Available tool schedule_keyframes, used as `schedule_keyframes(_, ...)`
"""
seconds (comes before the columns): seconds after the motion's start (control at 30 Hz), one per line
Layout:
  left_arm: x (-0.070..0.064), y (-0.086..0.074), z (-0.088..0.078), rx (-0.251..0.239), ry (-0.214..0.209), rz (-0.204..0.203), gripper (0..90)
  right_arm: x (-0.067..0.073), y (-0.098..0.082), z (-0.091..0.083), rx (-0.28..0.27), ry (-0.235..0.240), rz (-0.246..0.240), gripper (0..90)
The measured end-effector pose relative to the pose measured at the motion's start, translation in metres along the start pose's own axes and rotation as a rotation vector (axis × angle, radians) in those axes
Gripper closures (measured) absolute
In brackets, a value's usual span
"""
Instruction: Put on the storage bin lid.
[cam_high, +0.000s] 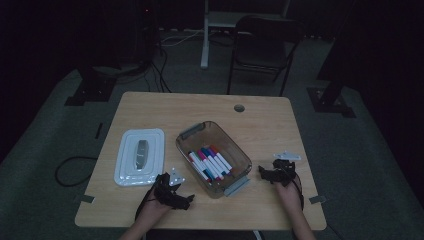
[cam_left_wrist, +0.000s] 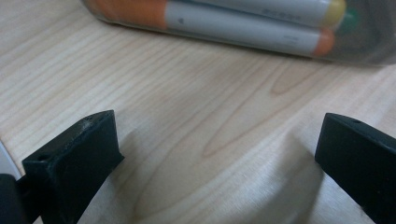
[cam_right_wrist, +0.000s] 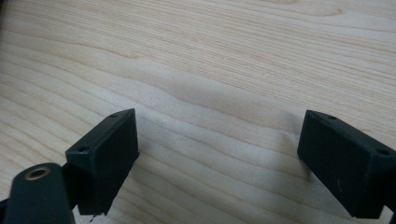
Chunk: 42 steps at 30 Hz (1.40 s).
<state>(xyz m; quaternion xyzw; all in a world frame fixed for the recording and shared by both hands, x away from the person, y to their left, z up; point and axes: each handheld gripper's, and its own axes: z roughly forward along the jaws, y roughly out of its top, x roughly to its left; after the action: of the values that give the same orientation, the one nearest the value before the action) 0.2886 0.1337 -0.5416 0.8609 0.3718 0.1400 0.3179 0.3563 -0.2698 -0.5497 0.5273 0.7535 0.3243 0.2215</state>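
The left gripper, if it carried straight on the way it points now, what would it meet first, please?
Most likely the clear container holding the markers. The left gripper has its jaws wide open over bare table, with the container's wall straight ahead; how far off is hard to judge.

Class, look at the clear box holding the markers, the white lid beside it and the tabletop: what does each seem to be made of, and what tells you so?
Clear rectangular box: probably transparent plastic, glossy; markers show through its wall. White rectangular lid: likely opaque moulded plastic with stepped ridges. Tabletop: pale wood or wood-look laminate, matte, with visible grain lines.
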Motion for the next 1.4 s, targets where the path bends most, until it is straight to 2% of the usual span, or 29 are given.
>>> schedule_keyframes(0.07,0.000,0.001,-0.004,-0.006,-0.009,0.003,0.4,0.000,0.000,0.000,0.000,0.000,0.000,11.9)
schedule_keyframes(0.13,0.000,0.003,-0.008,-0.003,0.005,0.015,0.5,0.000,0.000,0.000,0.000,0.000,-0.001,11.8)
schedule_keyframes(0.3,0.002,0.003,-0.015,0.003,0.027,-0.016,0.5,0.000,0.000,0.000,0.000,0.000,0.000,11.8)
schedule_keyframes(0.43,0.005,0.003,-0.024,0.023,0.054,-0.015,0.5,0.000,0.000,0.000,0.000,0.000,0.000,11.9)
schedule_keyframes(0.6,0.013,0.004,-0.037,-0.004,0.084,-0.045,0.5,0.000,0.000,0.000,0.000,0.000,0.000,11.8)
schedule_keyframes(0.67,0.017,0.004,-0.043,-0.021,0.107,-0.055,0.5,0.000,0.000,0.000,0.000,0.000,0.000,11.9)
schedule_keyframes(0.73,0.024,0.003,-0.049,-0.044,0.123,-0.077,0.5,0.000,0.000,0.000,0.000,0.004,-0.002,11.9)
schedule_keyframes(0.8,0.034,0.003,-0.057,-0.069,0.156,-0.095,0.5,0.001,0.000,0.000,0.001,0.017,-0.018,11.9)
schedule_keyframes(0.9,0.046,0.003,-0.063,-0.089,0.192,-0.121,0.5,0.001,0.000,0.000,0.001,0.018,-0.019,11.9)
schedule_keyframes(1.03,0.065,0.002,-0.068,-0.113,0.249,-0.136,0.5,0.001,0.000,0.000,0.001,0.018,-0.019,11.9)
schedule_keyframes(1.13,0.076,-0.001,-0.070,-0.133,0.287,-0.158,7.0,0.001,0.000,0.000,0.001,0.018,-0.020,11.9)
schedule_keyframes(1.3,0.096,-0.007,-0.065,-0.138,0.332,-0.204,7.8,0.002,0.001,0.001,0.001,0.029,-0.033,11.9)
schedule_keyframes(1.37,0.103,-0.009,-0.063,-0.140,0.350,-0.227,15.4,0.004,0.003,0.000,-0.007,0.020,-0.050,12.0)
schedule_keyframes(1.4,0.107,-0.010,-0.061,-0.138,0.347,-0.235,15.5,0.005,0.004,-0.001,-0.020,0.022,-0.052,13.2)
